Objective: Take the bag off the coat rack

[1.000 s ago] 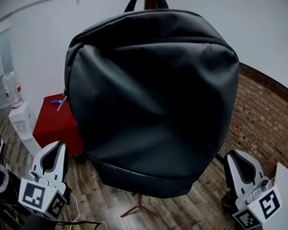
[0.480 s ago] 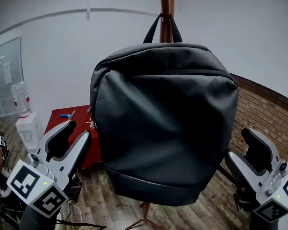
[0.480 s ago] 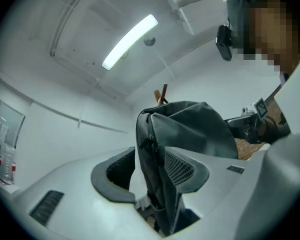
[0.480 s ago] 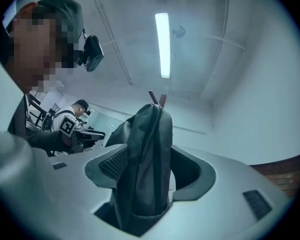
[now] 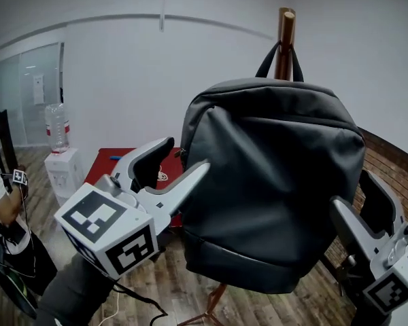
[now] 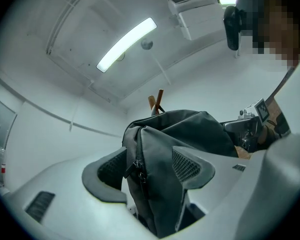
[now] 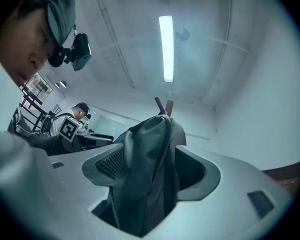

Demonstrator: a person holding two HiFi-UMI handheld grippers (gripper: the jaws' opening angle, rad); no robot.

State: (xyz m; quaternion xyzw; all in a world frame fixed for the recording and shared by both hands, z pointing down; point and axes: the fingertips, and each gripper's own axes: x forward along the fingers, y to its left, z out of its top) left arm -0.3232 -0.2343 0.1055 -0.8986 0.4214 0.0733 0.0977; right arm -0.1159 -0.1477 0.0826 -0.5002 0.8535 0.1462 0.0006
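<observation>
Hand-held grippers [image 5: 188, 153] [image 5: 350, 189] — just-opened, perhaps against bag [image 5: 272, 182]

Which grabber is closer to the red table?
Left. The left gripper, jaws just opened round the bag's edge, is in front of the red table. The right gripper, jaws just opened likewise, is across the bag, farther off.

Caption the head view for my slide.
Dark grey fabric backpack on brown wooden coat rack; left gripper and right gripper, fingers just opened, straddle its sides.

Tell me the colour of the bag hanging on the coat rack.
The bag is plain dark grey, near black; clearest in the head view.
</observation>
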